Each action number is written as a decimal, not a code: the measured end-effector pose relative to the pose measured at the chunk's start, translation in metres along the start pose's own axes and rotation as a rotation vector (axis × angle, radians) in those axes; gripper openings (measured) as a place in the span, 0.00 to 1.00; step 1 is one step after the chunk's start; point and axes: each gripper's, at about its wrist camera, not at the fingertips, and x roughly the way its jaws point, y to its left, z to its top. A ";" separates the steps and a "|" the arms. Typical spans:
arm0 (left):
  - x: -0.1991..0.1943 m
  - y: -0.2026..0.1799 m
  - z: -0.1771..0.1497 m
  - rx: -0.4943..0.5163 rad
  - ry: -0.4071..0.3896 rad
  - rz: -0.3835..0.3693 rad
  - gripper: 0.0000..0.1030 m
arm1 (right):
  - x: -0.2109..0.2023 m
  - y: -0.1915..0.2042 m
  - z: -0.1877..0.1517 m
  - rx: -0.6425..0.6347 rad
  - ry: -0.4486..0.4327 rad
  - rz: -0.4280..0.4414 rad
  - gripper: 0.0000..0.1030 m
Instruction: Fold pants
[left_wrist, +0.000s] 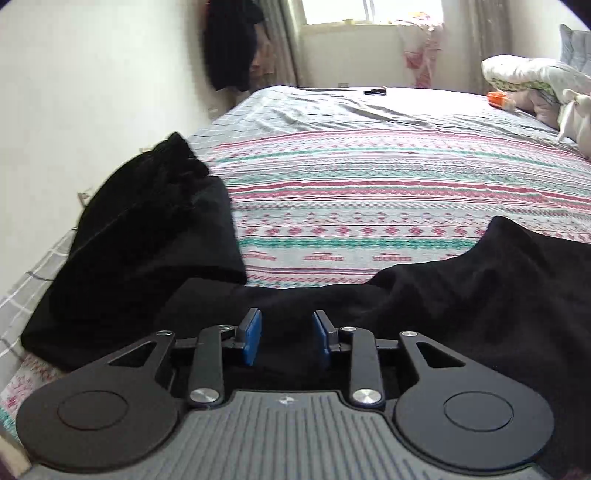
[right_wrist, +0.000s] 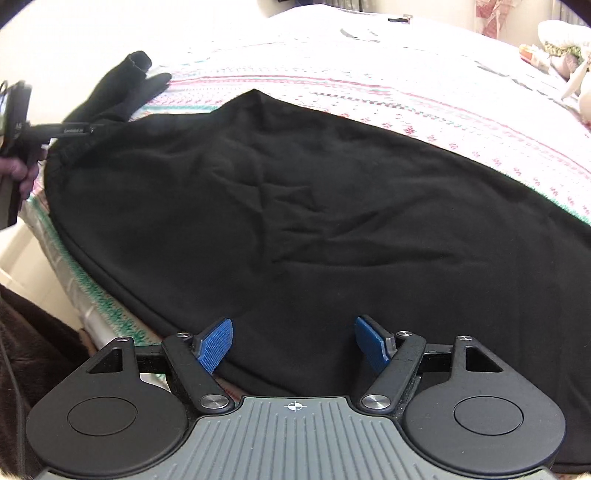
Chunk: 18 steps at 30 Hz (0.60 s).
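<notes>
Black pants (right_wrist: 295, 221) lie spread on the striped bed cover (right_wrist: 443, 96). In the left wrist view the pants (left_wrist: 443, 295) run across the near part of the bed, with a bunched end (left_wrist: 147, 229) lifted at the left. My left gripper (left_wrist: 287, 339) hovers over the black cloth, blue pads apart, nothing between them. It also shows in the right wrist view (right_wrist: 22, 129) at the pants' far left edge. My right gripper (right_wrist: 293, 345) is open wide over the pants' near edge, holding nothing.
The bed cover (left_wrist: 369, 192) stretches far ahead. Pillows and a soft toy (left_wrist: 535, 85) sit at the far right. A small dark object (left_wrist: 375, 91) lies at the far end. A white wall (left_wrist: 92, 92) is on the left.
</notes>
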 end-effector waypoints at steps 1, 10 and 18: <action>0.008 -0.001 0.001 0.001 0.011 -0.046 0.45 | 0.001 -0.001 0.001 0.002 -0.007 -0.004 0.71; 0.055 0.032 -0.009 -0.125 0.022 0.101 0.23 | 0.011 0.005 -0.002 -0.074 -0.024 -0.058 0.76; 0.045 0.020 -0.008 -0.176 0.007 0.184 0.23 | 0.007 0.001 -0.007 -0.079 -0.033 -0.054 0.75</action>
